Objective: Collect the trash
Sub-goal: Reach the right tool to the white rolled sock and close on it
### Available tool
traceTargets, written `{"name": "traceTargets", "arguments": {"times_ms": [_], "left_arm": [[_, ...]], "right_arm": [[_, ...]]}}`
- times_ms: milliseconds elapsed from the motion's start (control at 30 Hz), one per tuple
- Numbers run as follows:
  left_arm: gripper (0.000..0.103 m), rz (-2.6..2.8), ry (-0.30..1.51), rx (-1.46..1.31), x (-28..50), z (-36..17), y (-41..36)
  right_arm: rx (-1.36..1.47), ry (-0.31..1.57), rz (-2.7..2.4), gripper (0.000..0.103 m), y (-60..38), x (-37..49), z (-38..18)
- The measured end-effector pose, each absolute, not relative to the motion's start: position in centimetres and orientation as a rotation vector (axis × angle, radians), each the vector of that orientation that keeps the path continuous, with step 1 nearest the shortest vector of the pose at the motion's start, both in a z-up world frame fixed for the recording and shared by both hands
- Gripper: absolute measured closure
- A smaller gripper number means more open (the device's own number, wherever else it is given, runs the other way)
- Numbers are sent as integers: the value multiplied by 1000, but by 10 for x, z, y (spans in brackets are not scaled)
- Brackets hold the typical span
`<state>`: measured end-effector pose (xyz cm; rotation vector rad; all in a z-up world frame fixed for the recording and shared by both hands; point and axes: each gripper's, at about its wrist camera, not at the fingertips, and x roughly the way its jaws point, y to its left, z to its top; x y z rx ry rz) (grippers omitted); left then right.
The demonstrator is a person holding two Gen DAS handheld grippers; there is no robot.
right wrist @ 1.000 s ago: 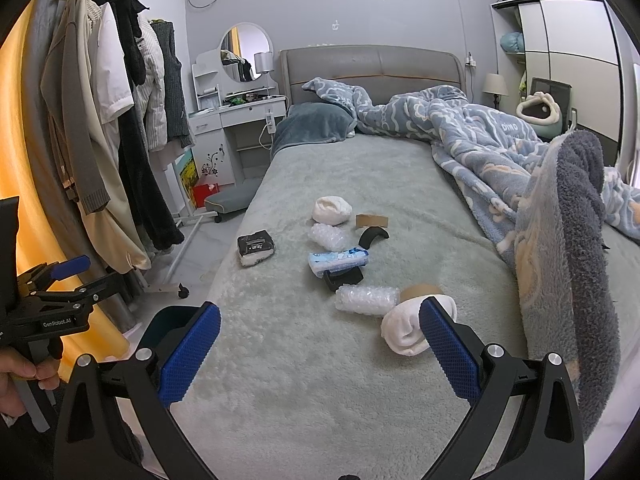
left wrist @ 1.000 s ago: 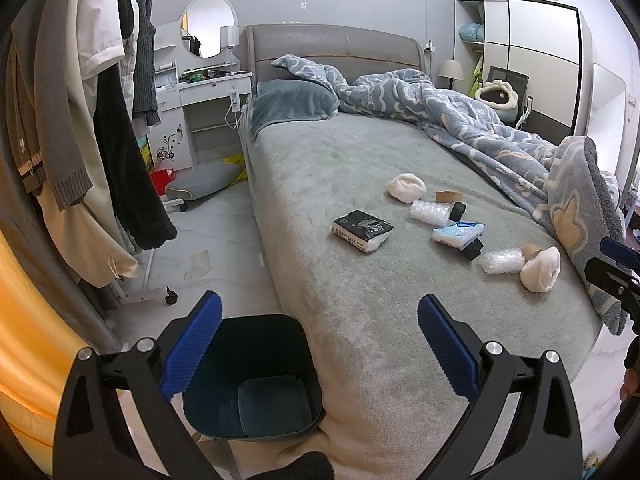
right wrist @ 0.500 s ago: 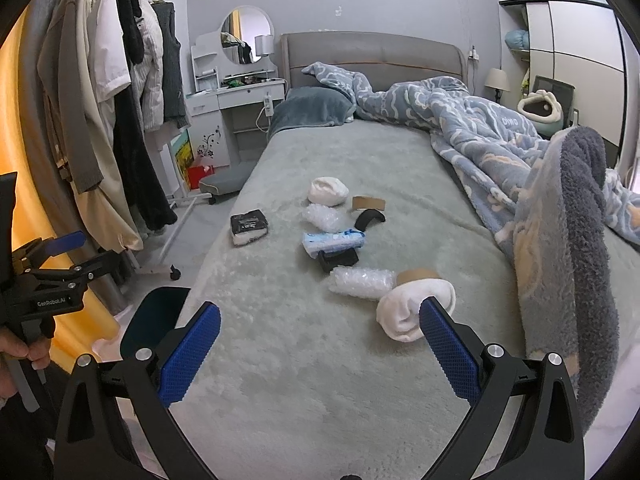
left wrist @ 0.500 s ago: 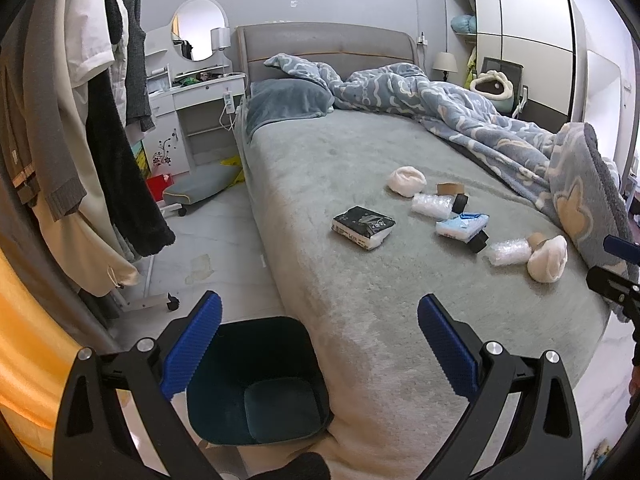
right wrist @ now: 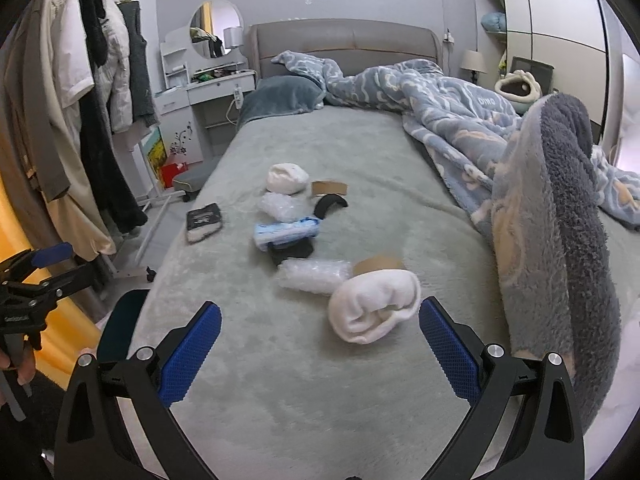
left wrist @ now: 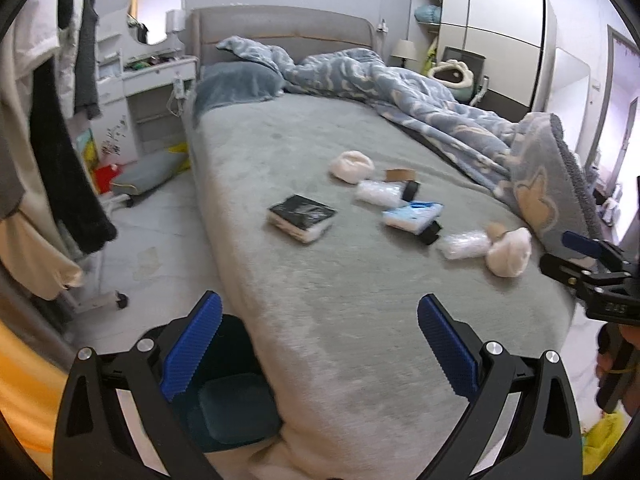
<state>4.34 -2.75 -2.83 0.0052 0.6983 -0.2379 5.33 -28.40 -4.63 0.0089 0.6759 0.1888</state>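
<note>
Trash lies scattered on the grey-green bed: a black tissue pack, a blue-white packet, two bubble-wrap wads, cardboard tape cores, black pieces and two white rolled socks. A dark teal bin stands on the floor at the bed's foot. My left gripper is open over the bed corner and bin. My right gripper is open, just short of the near sock.
A blue blanket is piled along the bed's right side. Clothes hang on a rack at left. A white dresser with round mirror and a wardrobe stand at the back. A hand holds the left gripper.
Both grippers have moved forward toward the bed; the trash looks nearer and larger. The right gripper has closed in on the near white sock. Both stay open.
</note>
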Motion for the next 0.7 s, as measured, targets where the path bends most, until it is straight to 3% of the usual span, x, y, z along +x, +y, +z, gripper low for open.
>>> {"name": "traceTargets", "arguments": {"times_ms": [233,333,500,700], "left_arm": [[4,-331,712,-17,57,-28,-47],[4,-347,725,-4,67,-32,-59],[5,-382,743,-20,81,-37,-71],[13,-427,769,-86,98,-42,-81]], "right_arm": [[41,732,177,4,-298,75,-60],[98,755,189,13,-307,85,-69],[100,798,201,15,-308,99,-84],[107,848,183,36,-316,110,-89]]}}
